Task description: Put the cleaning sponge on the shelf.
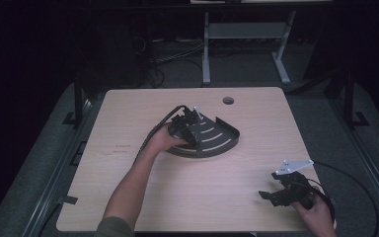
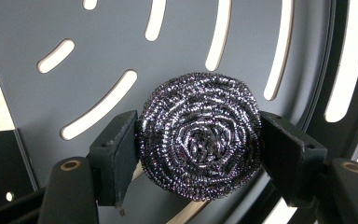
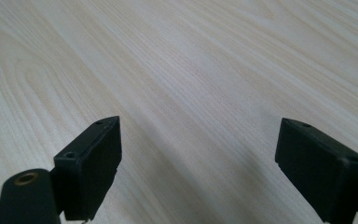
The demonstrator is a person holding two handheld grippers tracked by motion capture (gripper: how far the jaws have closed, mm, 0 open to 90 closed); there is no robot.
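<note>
Steel scouring pad (image 2: 200,137), a round coil of fine shiny wire wound in tight concentric rings, sits clamped between the two jaws of the left gripper (image 2: 200,144). Both black rubber-faced pads (image 2: 116,154) press flat against opposite sides of the coil, which bulges slightly above and below them. The pad is held just over the floor of a dark grey tray (image 2: 37,102), though contact with that floor cannot be told.

The tray is matt sheet metal, smooth, pierced by long curved slots with rounded ends; pale wood shows through each slot. A raised rim curves along the right of the left gripper view.

In the high view the tray (image 1: 227,140) reads as a quarter-circle shelf with an arc-shaped outer wall and straight upturned sides, lying near the middle of the table (image 1: 143,197). The left gripper (image 1: 190,129) is over its left part, with the person's left hand (image 1: 165,140) and bare forearm behind it. The scouring pad itself is too small and dark to make out there.

The right gripper (image 3: 198,149) has its jaws wide apart with nothing between them. Its own view gives close detail of the tabletop (image 3: 191,60): light wood-grain laminate, smooth, with long streaked figure. The high view places the right gripper (image 1: 276,195) near the table's front right corner, well apart from the tray, held in the right hand (image 1: 318,210), with a grey three-cornered plate on top and a black cable trailing off to the right. A round cable hole (image 1: 228,100) sits near the far edge of the table.
</note>
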